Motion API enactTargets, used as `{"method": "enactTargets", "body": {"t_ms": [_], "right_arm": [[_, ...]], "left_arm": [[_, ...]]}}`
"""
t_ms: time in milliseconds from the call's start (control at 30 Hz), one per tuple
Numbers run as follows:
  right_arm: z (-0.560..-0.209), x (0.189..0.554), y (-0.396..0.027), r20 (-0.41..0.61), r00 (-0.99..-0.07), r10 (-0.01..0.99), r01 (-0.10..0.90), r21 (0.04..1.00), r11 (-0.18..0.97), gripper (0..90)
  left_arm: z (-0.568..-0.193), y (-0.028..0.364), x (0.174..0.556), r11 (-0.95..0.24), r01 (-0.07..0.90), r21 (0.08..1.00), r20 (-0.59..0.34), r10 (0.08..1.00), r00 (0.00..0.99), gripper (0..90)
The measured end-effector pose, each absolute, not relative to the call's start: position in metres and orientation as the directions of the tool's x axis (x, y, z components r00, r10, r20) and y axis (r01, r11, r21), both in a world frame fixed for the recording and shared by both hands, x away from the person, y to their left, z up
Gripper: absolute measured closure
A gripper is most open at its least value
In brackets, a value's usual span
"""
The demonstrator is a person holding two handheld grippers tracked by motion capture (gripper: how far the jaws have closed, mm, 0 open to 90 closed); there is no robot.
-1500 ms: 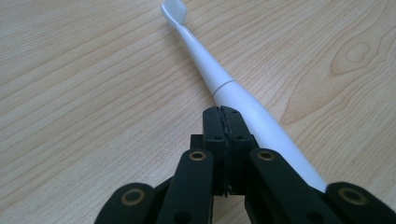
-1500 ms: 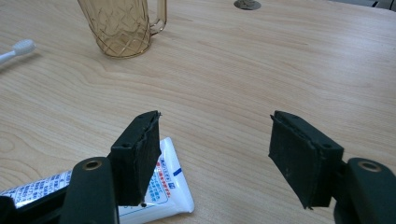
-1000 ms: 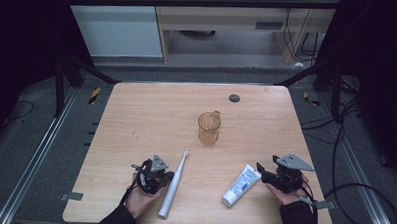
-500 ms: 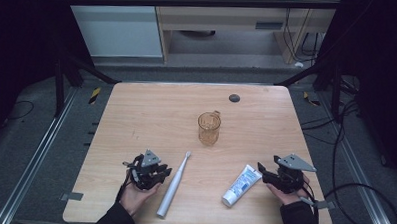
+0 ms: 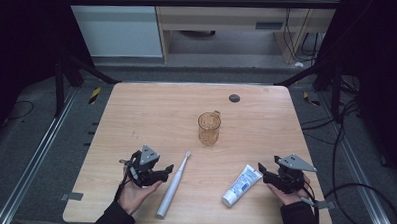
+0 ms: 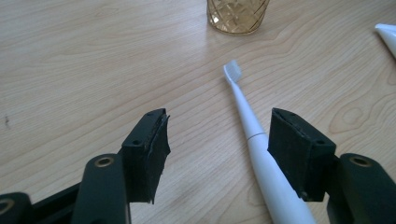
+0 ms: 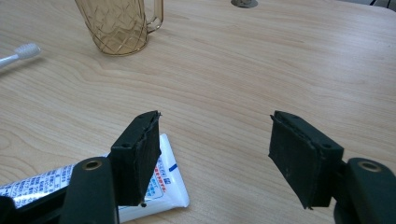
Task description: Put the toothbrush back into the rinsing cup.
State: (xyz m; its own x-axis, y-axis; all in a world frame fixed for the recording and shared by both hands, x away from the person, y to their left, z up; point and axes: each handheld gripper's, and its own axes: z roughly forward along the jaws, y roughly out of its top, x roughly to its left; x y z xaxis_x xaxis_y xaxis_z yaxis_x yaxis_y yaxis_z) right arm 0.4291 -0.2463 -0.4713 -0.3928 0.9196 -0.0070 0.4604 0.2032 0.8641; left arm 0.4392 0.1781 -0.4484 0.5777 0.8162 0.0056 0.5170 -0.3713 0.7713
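Comparing with half a second ago: the left gripper [image 5: 157, 171] has edged toward the white electric toothbrush [image 5: 172, 192] lying on the light wooden table [image 5: 151, 115]; in the left gripper view its jaws gape wide, empty, the handle just inside the right jaw. Judgement: a toothbrush pickup is being lined up, with no contact yet. The right gripper [image 5: 266, 175] is unchanged, jaws wide and empty, touching nothing, beside the white toothpaste tube [image 5: 241, 185]. The amber patterned plastic mug [image 5: 209, 127] stands upright mid-table, well apart from both. Toothbrush base and tube sit near the front edge; open tabletop lies left, right and behind the mug.
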Motion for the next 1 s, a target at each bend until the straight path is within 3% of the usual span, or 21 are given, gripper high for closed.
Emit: {"method": "enactTargets", "body": {"t_ms": [400, 667, 833, 1000], "right_arm": [[-0.471, 0.429, -0.246, -0.003, -0.394, 0.919, 0.463, 0.863, 0.201, 33.2], [-0.471, 0.429, -0.246, 0.000, -0.394, 0.919, 0.464, 0.864, 0.198, 33.0], [-0.471, 0.430, -0.247, 0.000, -0.395, 0.919, 0.463, 0.864, 0.199, 32.9], [-0.472, 0.430, -0.247, -0.001, -0.396, 0.918, 0.465, 0.862, 0.201, 32.7]], "left_arm": [[-0.438, 0.159, 0.439, -0.370, 0.534, 0.760, -0.028, 0.802, 0.596, 33.7], [-0.422, 0.149, 0.440, -0.411, 0.477, 0.777, 0.055, 0.799, 0.599, 36.9], [-0.420, 0.149, 0.443, -0.397, 0.492, 0.775, 0.032, 0.802, 0.596, 44.1], [-0.423, 0.148, 0.444, -0.413, 0.519, 0.748, 0.044, 0.812, 0.582, 40.7]]}}
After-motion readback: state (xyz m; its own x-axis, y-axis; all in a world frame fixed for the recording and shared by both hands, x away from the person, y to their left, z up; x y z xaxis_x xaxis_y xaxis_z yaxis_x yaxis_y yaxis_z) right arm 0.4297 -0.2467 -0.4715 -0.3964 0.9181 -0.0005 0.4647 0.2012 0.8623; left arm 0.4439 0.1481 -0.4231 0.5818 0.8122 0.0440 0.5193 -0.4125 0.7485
